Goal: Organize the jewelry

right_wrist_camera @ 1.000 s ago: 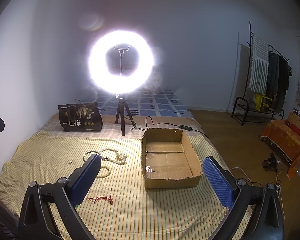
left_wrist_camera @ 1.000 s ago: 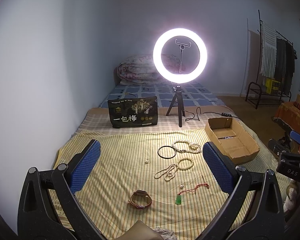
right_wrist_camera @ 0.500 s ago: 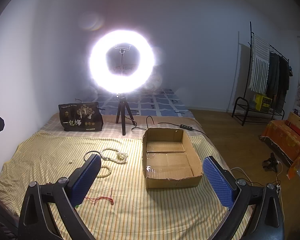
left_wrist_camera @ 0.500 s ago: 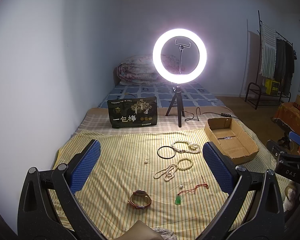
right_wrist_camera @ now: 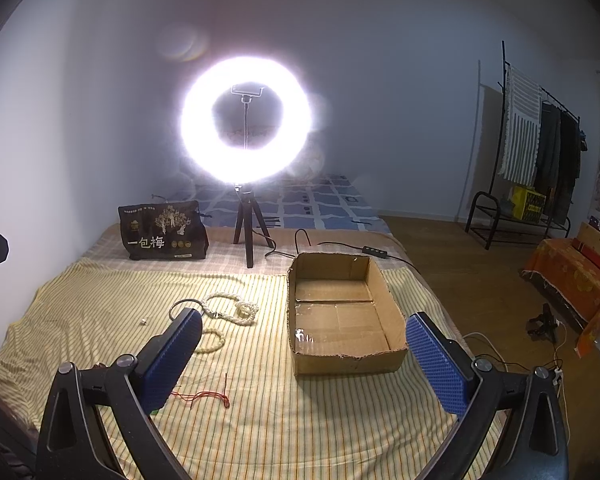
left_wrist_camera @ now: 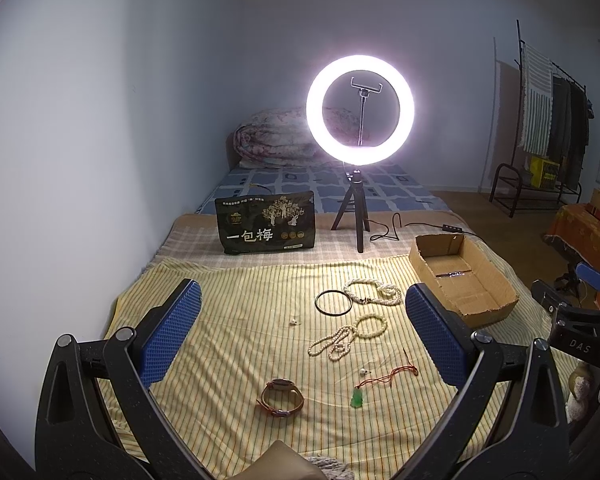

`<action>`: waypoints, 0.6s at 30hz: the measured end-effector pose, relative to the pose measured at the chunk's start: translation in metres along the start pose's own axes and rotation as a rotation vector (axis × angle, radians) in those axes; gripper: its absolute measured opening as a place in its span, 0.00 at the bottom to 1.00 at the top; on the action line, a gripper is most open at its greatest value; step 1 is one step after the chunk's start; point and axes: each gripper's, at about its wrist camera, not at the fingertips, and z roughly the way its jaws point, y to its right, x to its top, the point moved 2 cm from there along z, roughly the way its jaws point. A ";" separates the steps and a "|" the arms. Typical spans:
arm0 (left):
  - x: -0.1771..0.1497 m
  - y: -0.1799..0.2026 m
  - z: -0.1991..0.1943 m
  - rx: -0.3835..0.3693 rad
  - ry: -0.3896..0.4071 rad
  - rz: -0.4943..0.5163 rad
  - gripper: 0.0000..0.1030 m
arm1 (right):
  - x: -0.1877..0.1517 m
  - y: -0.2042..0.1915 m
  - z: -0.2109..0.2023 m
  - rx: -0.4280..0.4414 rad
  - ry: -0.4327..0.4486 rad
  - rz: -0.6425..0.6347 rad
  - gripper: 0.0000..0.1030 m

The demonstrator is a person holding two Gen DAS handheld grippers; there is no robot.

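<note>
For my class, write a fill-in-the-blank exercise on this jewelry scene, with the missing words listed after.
1. The cardboard box holds ____ jewelry.
2. The pendant on the red cord is coloured ____.
3. The jaws of the left gripper and of the right gripper stand ____.
4. The black bangle lies on the ____ cloth.

Missing words: no; green; open; striped

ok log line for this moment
left gripper open, empty | right gripper open, empty | jewelry on cloth | box empty
</note>
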 end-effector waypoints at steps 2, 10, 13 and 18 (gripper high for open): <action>-0.002 -0.002 0.001 0.000 -0.001 -0.003 1.00 | 0.000 -0.001 0.000 0.001 -0.001 -0.002 1.00; -0.006 -0.008 0.004 0.004 -0.005 -0.007 1.00 | 0.001 -0.007 0.001 0.016 -0.004 -0.008 1.00; -0.007 -0.011 0.006 0.006 -0.010 -0.009 1.00 | 0.001 -0.010 0.002 0.022 -0.007 -0.014 1.00; -0.010 -0.018 0.009 0.015 -0.023 -0.014 1.00 | 0.001 -0.015 0.004 0.029 -0.016 -0.019 1.00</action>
